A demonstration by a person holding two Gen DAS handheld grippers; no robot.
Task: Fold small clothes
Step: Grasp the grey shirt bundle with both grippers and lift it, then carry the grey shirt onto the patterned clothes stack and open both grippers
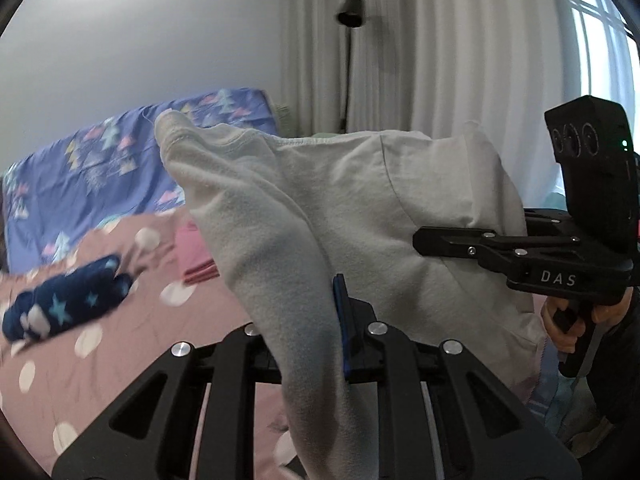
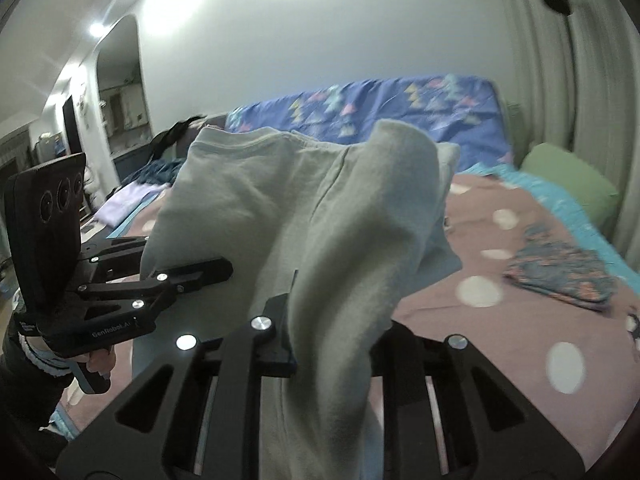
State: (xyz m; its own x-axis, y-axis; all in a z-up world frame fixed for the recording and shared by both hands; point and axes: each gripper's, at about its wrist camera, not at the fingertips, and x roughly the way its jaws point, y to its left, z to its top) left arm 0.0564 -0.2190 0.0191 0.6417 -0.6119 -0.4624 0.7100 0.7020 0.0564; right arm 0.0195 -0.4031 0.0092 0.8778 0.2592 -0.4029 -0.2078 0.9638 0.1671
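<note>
Above the bed (image 2: 520, 280), grey garment (image 1: 360, 208) is hanging stretched between both grippers. Left gripper (image 1: 316, 320) is pinching one edge, jaws nearly closed on cloth; right gripper (image 2: 332, 320) is clamping the other edge likewise. Navy star garment (image 1: 68, 304) is lying on the bed.

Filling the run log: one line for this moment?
left hand-held gripper: shut on pale garment | right hand-held gripper: shut on it | garment: lifted above bed

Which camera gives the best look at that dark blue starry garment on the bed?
The left wrist view: the dark blue starry garment lies on the spotted bedcover, unobstructed though blurred. The right wrist view does not show it.
</note>
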